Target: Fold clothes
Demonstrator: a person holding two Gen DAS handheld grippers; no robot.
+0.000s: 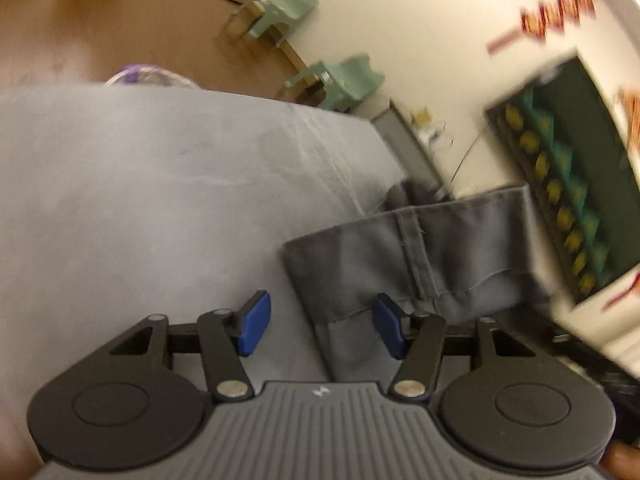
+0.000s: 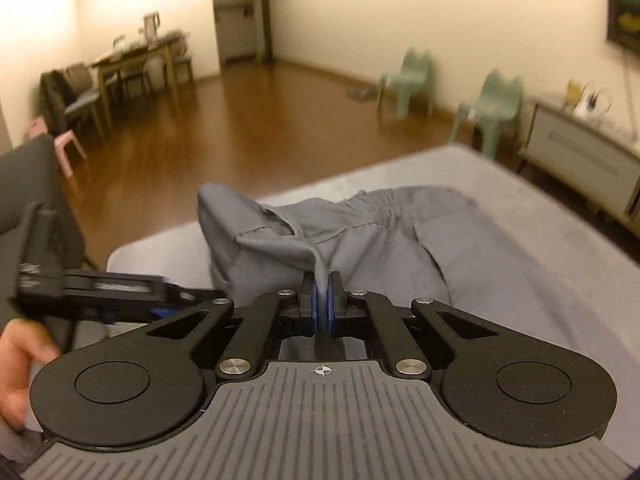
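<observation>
Right wrist view: right gripper (image 2: 321, 308) is clamped on the grey trousers' (image 2: 360, 236) hem; left gripper (image 1: 320, 326), jaws apart, straddles the other hem, nothing pinched.

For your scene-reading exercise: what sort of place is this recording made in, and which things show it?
Probably a home living and dining room: a wooden dining table with chairs, a low sideboard by the wall, wood flooring, and grey trousers laid out for folding.

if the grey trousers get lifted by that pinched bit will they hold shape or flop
Likely flop: the grey trousers already drape and crease from the right claw. Probably light, since a thin pinched fold holds them up. Loose ends may trail on the grey pad.
</observation>
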